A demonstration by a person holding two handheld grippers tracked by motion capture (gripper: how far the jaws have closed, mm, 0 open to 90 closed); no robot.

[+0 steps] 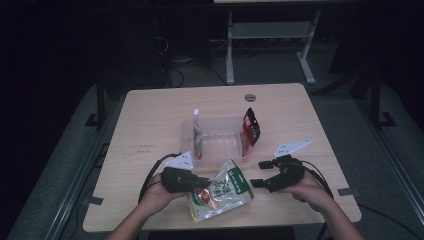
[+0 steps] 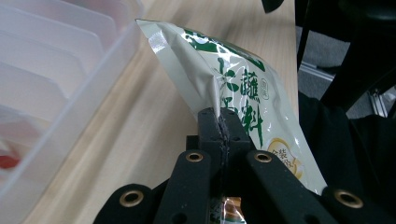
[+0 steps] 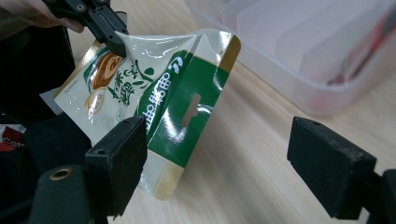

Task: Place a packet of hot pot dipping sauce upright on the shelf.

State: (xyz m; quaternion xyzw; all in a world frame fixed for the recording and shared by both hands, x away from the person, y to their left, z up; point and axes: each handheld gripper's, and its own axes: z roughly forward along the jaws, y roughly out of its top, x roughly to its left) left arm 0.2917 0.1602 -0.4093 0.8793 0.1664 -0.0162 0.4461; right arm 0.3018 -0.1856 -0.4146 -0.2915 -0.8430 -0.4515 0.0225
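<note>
Pouch [image 2: 233,88] edge between left fingers [image 2: 210,126]

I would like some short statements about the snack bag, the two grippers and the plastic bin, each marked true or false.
1. The left gripper is shut on the green and white snack bag. True.
2. The right gripper is also clamping the bag. False: its jaws stand wide open, with the bag beside one of them.
3. The bag lies inside the clear plastic bin. False: it is at the table's near edge, in front of the bin.
4. A red packet stands at the bin's right end. True.
</note>
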